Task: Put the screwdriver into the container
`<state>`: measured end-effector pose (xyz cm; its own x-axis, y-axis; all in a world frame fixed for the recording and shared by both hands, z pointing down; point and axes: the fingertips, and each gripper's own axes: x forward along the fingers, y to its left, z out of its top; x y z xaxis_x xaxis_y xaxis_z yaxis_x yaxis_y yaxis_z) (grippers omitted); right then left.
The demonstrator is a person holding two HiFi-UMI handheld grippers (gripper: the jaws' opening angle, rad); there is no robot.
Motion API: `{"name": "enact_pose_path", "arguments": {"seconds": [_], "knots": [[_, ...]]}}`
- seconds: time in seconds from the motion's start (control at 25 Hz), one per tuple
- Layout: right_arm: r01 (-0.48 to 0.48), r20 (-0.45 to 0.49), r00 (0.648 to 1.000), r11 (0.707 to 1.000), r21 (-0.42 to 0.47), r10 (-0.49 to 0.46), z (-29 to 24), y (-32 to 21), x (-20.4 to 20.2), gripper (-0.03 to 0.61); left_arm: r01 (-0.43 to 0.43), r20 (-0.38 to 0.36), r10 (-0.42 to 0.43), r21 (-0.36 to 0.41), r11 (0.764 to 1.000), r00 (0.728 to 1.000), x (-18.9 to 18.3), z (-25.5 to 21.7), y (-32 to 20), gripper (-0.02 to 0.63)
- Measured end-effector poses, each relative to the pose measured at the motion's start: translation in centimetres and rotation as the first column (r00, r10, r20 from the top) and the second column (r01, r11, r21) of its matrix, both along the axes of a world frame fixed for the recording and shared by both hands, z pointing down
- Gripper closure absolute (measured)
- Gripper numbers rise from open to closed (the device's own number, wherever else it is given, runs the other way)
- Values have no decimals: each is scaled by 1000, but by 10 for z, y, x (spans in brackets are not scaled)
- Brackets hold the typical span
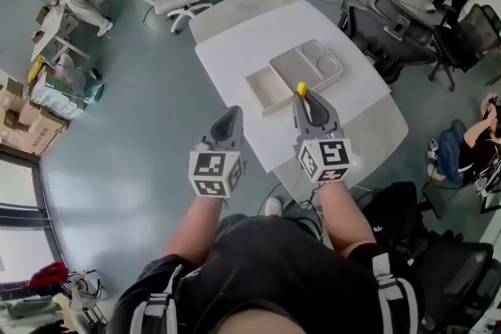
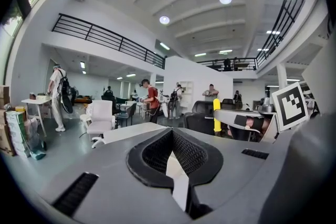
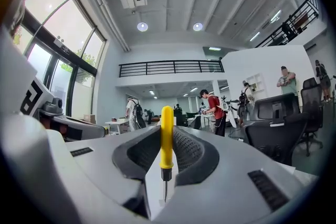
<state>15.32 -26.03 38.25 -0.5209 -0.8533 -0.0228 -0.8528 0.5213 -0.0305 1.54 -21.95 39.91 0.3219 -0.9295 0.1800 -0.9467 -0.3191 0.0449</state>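
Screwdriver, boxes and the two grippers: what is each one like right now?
screwdriver: clamped in the right gripper, handle pointing away, not yet in the container
right gripper: shut on the screwdriver, held over the table
left gripper: shut, holding nothing
container: open on top, looks empty
tray: flat on the table beside the container, looks empty

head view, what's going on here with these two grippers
A person holds a gripper in each hand at a white table. The right gripper is shut on a yellow-handled screwdriver. The left gripper is shut and empty. The open white container sits on the table beside a grey tray; the screwdriver is not in it yet.
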Motion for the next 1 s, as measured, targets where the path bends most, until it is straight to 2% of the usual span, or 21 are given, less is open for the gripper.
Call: {"name": "enact_pose_path", "arguments": {"seconds": [0.36,0.68,1.0], "knots": [[19,-29,999,998,-53,-21,27,-52,-19,512,-3,-1,3,-34,999,1000,-13,20,-53,607],[-31,-74,997,991,-127,21,68,-108,-53,512,-124,20,125,-32,992,992,-34,30,-121,607],[-80,-137,989,969,-234,48,122,-172,-89,512,-165,2,165,-61,984,986,-78,41,-186,607]]}}
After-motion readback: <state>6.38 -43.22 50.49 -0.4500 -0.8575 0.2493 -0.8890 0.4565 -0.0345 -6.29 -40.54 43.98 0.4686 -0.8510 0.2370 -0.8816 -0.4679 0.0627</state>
